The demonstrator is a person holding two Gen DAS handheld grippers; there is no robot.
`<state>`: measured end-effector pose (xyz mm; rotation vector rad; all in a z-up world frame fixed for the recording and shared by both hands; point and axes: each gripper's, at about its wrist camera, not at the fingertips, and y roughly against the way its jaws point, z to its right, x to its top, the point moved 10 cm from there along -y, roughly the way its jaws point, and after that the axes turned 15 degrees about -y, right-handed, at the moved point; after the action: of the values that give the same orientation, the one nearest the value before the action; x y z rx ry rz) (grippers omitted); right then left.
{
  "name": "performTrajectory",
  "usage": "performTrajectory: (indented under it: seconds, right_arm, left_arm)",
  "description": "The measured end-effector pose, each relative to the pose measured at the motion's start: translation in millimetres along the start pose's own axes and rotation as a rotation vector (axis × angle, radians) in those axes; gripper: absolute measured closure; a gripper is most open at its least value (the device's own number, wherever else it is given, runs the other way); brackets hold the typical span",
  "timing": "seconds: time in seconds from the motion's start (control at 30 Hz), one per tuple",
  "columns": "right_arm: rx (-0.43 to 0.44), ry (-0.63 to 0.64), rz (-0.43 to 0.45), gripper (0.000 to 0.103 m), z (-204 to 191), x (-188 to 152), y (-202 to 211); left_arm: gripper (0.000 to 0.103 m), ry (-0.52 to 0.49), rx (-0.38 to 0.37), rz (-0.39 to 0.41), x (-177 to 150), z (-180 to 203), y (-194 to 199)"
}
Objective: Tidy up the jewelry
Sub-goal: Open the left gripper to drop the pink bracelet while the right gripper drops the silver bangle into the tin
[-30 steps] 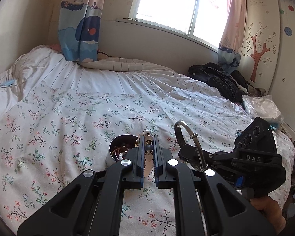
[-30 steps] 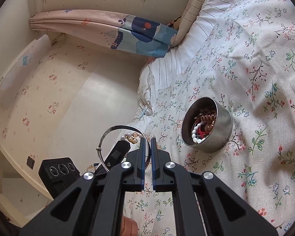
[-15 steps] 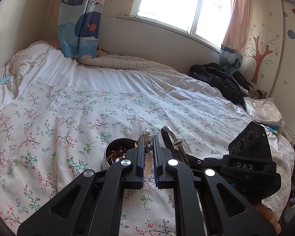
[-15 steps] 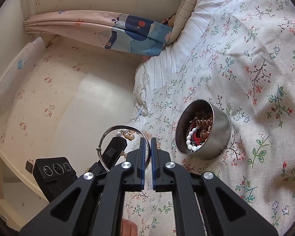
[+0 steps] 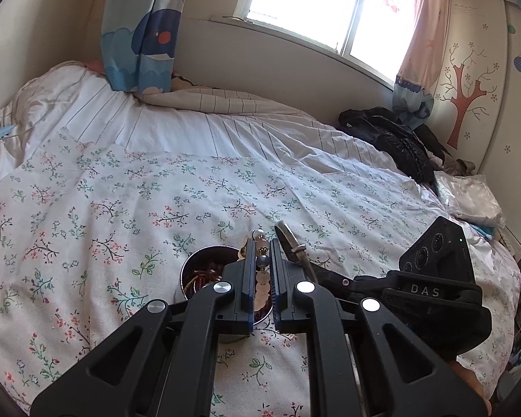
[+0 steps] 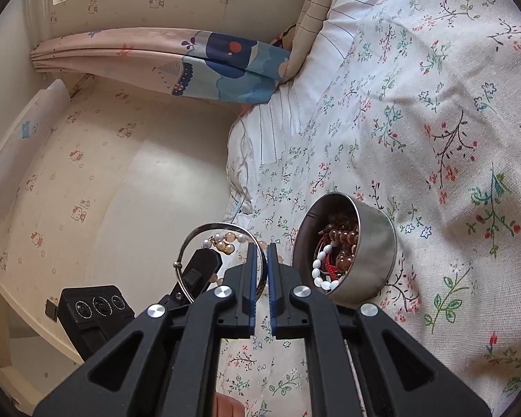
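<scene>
The left gripper [image 5: 261, 271] has its jaws closed on a beaded bracelet of pale pink, white and grey beads [image 5: 262, 279], which runs lengthwise along the slot between the blue-edged fingers, its far end with a white pearl bead poking out past the tips, away from the camera. In the right wrist view the same strand shows as a short curve of pearl and peach beads [image 6: 225, 239] beside the other tool's tip. The right gripper [image 6: 261, 267] has its jaws pinched on a thin silver metal bangle [image 6: 187, 253]; the hoop stands on edge, its rim clamped between the fingers and most of the ring sticking out to the side of them. Seen from the left wrist, the bangle [image 5: 290, 243] appears almost edge-on, rising just beside the left fingertips. Both pieces hang close together, above the bed and next to a round stainless-steel bowl [image 6: 375, 246] that sits on the white floral bedsheet [image 5: 121, 208]. The bowl [image 5: 191, 264] holds a tangle of brown glossy beads [image 6: 344, 232], a white bead strand [image 6: 321, 267] and red cord [image 6: 330, 264]. The bowl lies partly under the left gripper.
</scene>
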<state>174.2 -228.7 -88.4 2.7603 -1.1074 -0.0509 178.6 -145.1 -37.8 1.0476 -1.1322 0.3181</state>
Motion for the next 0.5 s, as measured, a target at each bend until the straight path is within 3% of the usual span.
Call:
performTrajectory:
  seconds: [0.5]
  right_arm:
    - [-0.02, -0.021, 0.009, 0.095, 9.0, 11.3, -11.0]
  left_arm:
    - [0.096, 0.002, -0.007, -0.02, -1.8, -0.8, -14.7]
